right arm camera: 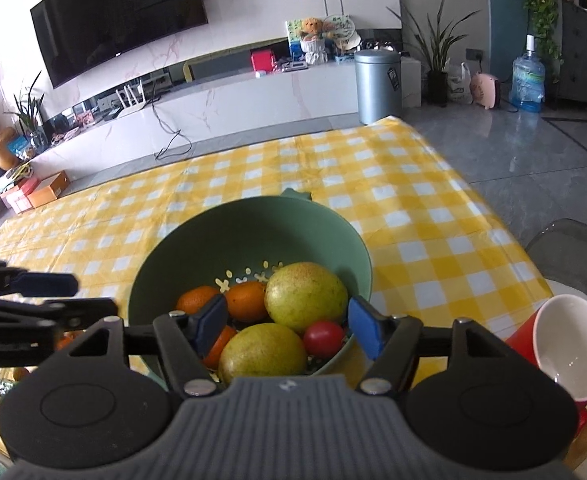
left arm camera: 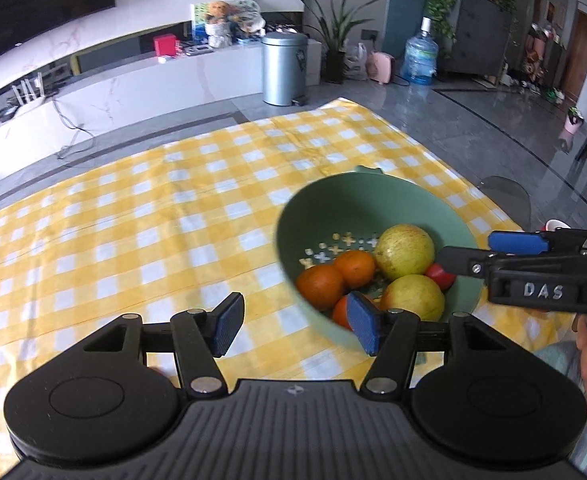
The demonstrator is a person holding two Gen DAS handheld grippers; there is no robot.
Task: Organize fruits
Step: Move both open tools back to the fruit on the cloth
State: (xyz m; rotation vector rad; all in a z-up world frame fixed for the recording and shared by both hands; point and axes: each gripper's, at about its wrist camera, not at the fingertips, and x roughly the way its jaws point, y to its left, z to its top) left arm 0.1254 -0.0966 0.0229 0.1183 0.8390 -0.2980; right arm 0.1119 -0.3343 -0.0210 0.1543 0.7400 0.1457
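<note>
Sitting piled in a green perforated plastic bowl point(right arm camera: 249, 232) on the yellow-checked surface point(right arm camera: 413, 200): oranges point(right arm camera: 247, 300), yellow-green pears point(right arm camera: 305, 296), small red tomato point(right arm camera: 323, 338). Hovering apart and empty: left tongs point(left arm camera: 293, 324), right tongs point(right arm camera: 289, 326). Risking a nudged fruit rolling out.

The bowl point(right arm camera: 253, 236) stood on the surface point(right arm camera: 413, 200), near its right edge. Two pears point(right arm camera: 305, 296), the oranges point(right arm camera: 247, 300) and a tomato point(right arm camera: 323, 338) lay in the bowl: pears right of the oranges, the tomato at the near right. A cup point(right arm camera: 565, 344) lay tipped to the bowl's right.
</note>
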